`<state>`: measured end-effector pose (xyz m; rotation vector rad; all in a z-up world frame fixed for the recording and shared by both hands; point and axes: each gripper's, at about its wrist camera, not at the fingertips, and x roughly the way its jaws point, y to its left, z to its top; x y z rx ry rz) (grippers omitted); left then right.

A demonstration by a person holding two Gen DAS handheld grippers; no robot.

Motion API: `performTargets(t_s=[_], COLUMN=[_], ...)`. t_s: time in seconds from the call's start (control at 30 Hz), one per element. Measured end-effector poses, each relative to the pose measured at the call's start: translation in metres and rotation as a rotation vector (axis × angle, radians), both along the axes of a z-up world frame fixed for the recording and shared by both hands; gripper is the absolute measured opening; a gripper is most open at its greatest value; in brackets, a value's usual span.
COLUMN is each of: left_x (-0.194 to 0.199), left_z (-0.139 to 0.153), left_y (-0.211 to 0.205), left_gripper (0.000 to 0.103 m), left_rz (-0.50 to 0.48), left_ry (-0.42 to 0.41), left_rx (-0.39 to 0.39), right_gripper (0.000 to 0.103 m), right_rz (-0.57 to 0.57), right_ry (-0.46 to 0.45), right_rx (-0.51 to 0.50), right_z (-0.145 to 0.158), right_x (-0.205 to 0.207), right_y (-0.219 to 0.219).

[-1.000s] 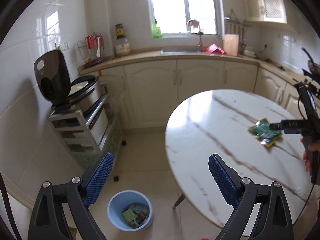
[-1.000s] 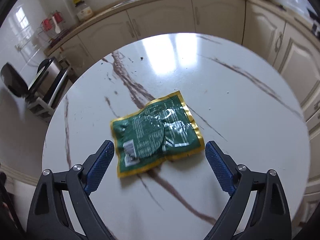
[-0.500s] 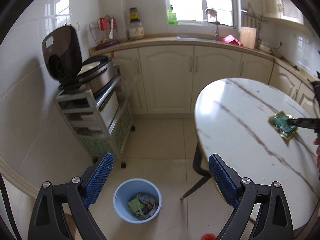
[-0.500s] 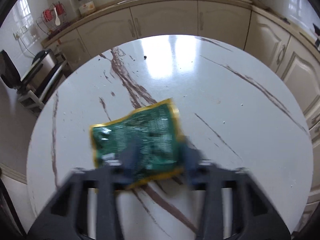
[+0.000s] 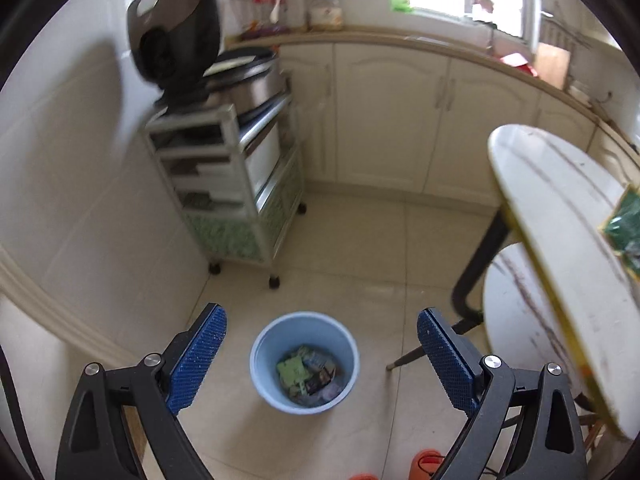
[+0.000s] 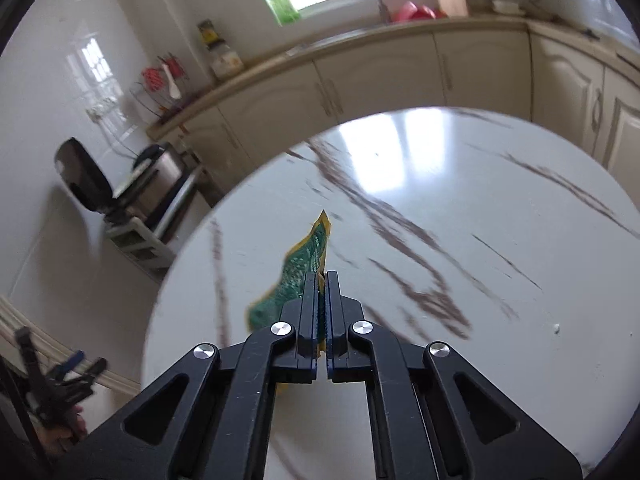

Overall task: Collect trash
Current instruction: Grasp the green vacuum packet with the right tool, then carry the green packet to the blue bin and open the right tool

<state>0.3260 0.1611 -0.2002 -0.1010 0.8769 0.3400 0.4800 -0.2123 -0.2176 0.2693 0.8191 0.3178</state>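
A green wrapper with a gold edge (image 6: 304, 268) hangs upright over the round marble table (image 6: 460, 240). My right gripper (image 6: 321, 276) is shut on its lower edge, pads pressed tight on it. The same wrapper (image 5: 626, 220) shows at the far right of the left wrist view, above the table (image 5: 560, 208). My left gripper (image 5: 320, 314) is open and holds nothing. It points down at a light blue bin (image 5: 256, 360) on the floor, which holds several pieces of trash. In the right wrist view, the left gripper (image 6: 60, 376) is a blur at lower left.
A wheeled shelf cart (image 5: 232, 168) with an open-lidded cooker (image 5: 176, 32) stands against the left wall behind the bin. A black table leg (image 5: 476, 264) and a lower round marble surface (image 5: 516, 300) are right of the bin. Cream cabinets (image 5: 384, 120) line the back.
My right gripper closed on the wrapper and lifted it off the table, so it now stands on edge. My left gripper swung left and down towards the bin, still open.
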Motion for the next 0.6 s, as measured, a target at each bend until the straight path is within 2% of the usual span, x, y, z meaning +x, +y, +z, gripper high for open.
performTargets(t_s=[0.17, 0.33, 0.43, 0.57, 0.6], left_x=[0.003, 0.008, 0.016, 0.033, 0.038], left_z=[-0.037, -0.094, -0.141, -0.234, -0.253], left_y=[0.041, 0.102, 0.138, 0.196, 0.206], left_gripper=[0.094, 0.094, 0.092, 0.088, 0.078], left_rz=[0.076, 0.170, 0.232, 0.338, 0.346], left_ry=[0.058, 0.136, 0.192, 0.311, 0.332], left_rx=[-0.044, -0.080, -0.118, -0.175, -0.188], right_gripper=[0.004, 0.003, 0.003, 0.003, 0.003], right_rz=[0.090, 0.241, 0.322, 0.375, 0.387], right_ry=[-0.116, -0.190, -0.203, -0.198, -0.198], right_rx=[0.026, 0.056, 0.068, 0.038, 0.026], right_z=[0.038, 0.056, 0.050, 0.016, 0.002], right_x=[-0.020, -0.032, -0.037, -0.038, -0.038], right_y=[0.066, 0.155, 0.214, 0.292, 0.313])
